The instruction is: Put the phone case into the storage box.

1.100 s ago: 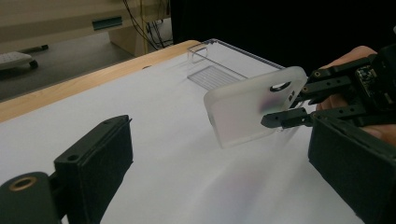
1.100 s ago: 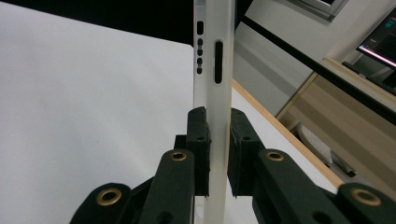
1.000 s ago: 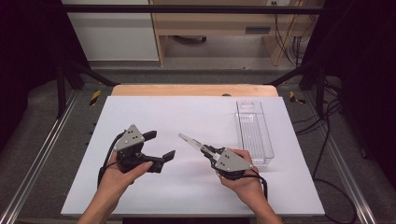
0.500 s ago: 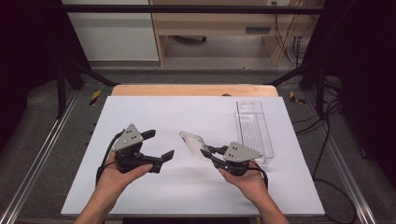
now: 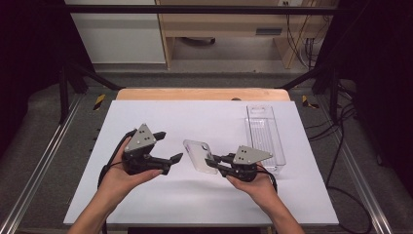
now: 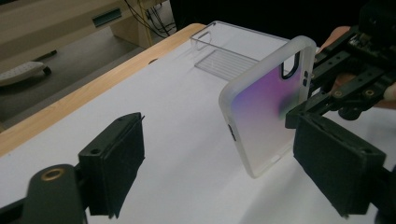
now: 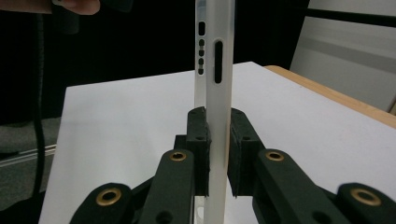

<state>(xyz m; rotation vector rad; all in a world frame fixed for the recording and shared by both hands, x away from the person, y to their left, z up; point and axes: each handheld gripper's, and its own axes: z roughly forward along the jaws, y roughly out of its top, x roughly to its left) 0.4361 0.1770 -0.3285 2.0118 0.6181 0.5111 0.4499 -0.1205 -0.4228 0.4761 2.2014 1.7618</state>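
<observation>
I hold a phone case (image 5: 198, 155) in my right hand-held gripper (image 5: 214, 163), just right of centre in the high view, lifted off the white tabletop (image 5: 204, 122). Both jaws are closed on one end of the case; in the right gripper view the black pads clamp its thin edge (image 7: 215, 93), which stands upright in the middle of the frame, with a long slot and a row of small holes cut into the rim.

The case is frosted and translucent, with a soft white rim and rounded corners. In the left gripper view its back (image 6: 264, 102) sits right of centre, tilted, showing a purple-to-pale tint, a dark oblong camera cutout near the top corner and small side-button openings along the near edge.

My left hand-held gripper (image 5: 170, 146) is left of centre in the high view, its jaws spread wide apart and holding nothing, pointing toward the case. A clear tray (image 5: 265, 136) lies on the tabletop at the right of the high view, behind my right hand (image 5: 253, 183).
</observation>
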